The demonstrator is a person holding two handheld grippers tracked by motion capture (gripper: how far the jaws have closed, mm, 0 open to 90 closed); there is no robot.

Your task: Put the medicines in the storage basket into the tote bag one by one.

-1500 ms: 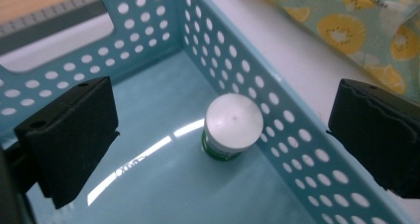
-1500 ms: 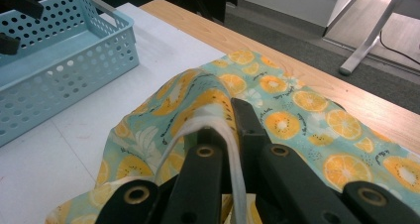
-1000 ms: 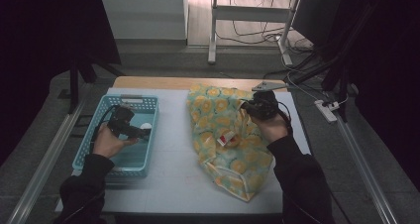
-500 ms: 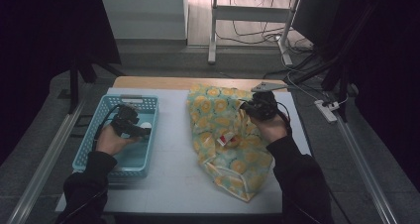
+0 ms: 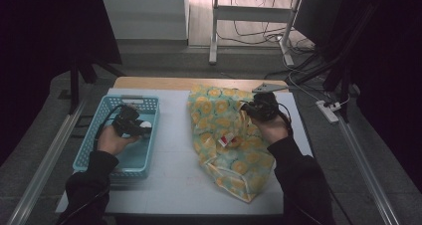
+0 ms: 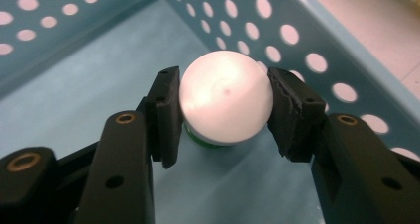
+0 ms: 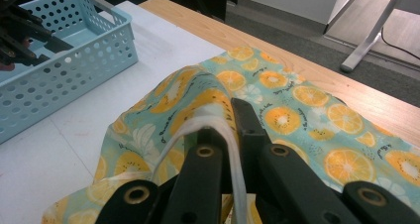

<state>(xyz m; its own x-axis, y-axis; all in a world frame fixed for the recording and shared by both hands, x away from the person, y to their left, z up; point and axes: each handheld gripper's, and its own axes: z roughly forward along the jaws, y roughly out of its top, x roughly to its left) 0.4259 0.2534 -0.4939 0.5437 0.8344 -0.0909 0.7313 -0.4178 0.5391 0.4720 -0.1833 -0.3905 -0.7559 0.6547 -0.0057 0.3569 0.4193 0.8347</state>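
My high view dim, dark around the table (image 5: 169, 170), daylight beyond it, glare on the white cap (image 6: 225, 97), near jaws soft.

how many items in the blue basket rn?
1: a white-capped bottle on the floor of the basket, between the left gripper pads. The hand may hide others.

High view is looking down from above the table (image 5: 169, 180); each gripper view is sitting close-up, both also catching the blue basket (image 5: 92, 153) seen overhead.
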